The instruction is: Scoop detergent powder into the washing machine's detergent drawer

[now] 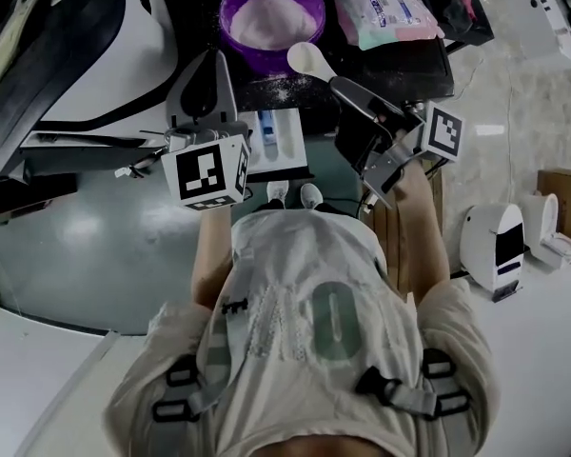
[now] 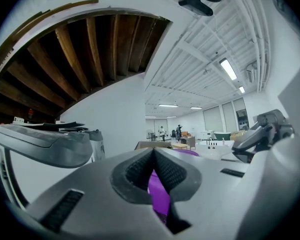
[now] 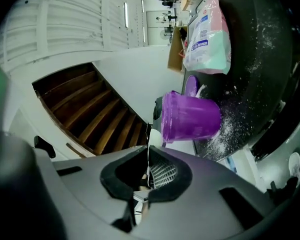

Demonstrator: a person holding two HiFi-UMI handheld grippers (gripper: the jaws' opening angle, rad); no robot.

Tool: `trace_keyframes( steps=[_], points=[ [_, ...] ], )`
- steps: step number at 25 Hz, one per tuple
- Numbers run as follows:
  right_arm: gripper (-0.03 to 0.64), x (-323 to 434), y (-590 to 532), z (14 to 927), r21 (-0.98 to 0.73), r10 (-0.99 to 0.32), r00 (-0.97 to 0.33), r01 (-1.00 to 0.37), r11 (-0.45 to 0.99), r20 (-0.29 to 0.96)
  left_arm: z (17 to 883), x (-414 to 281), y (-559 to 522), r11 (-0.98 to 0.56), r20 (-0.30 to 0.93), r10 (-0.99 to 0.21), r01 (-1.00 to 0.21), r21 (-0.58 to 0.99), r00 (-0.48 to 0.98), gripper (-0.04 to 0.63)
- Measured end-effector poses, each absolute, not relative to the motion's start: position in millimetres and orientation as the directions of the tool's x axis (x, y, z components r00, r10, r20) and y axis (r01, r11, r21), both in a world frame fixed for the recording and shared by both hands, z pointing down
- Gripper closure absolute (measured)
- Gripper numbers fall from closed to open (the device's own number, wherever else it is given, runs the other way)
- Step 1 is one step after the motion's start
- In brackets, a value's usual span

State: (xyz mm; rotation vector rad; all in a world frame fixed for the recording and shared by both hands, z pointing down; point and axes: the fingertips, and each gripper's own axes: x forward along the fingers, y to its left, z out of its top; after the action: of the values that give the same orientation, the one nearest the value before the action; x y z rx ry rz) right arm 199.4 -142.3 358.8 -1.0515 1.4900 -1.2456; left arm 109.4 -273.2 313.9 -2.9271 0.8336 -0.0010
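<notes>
Just below the purple tub (image 1: 271,12) of powder, the right gripper (image 3: 148,166) pinches the white scoop (image 1: 310,59). The left gripper (image 2: 154,156) clamps the tub's rim. Below the tub, the detergent drawer (image 1: 278,143) stands open. The print on the bag (image 1: 385,8) beside the tub is too small to read.

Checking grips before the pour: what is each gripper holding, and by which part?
The left gripper is shut on the purple tub, at its rim. The right gripper is shut on the white scoop, by its handle.
</notes>
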Motion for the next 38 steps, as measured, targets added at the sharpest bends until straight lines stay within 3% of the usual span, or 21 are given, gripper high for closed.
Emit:
trace_keyframes(
  steps=[23,38],
  points=[
    [0.606,81.7,-157.8,411.3,-0.998,-0.851,-0.52,0.041,0.055,-0.068,325.3,-1.5,-267.1,-0.723,-0.029,-0.685,-0.684,-0.092,0.728,0.575],
    [0.606,65.5,-166.5,489.6,-0.962,-0.779,-0.58,-0.248,-0.113,0.24,347.4,-35.8,-274.1,-0.661,0.025,-0.749,-0.746,-0.075,0.662,0.575]
  ],
)
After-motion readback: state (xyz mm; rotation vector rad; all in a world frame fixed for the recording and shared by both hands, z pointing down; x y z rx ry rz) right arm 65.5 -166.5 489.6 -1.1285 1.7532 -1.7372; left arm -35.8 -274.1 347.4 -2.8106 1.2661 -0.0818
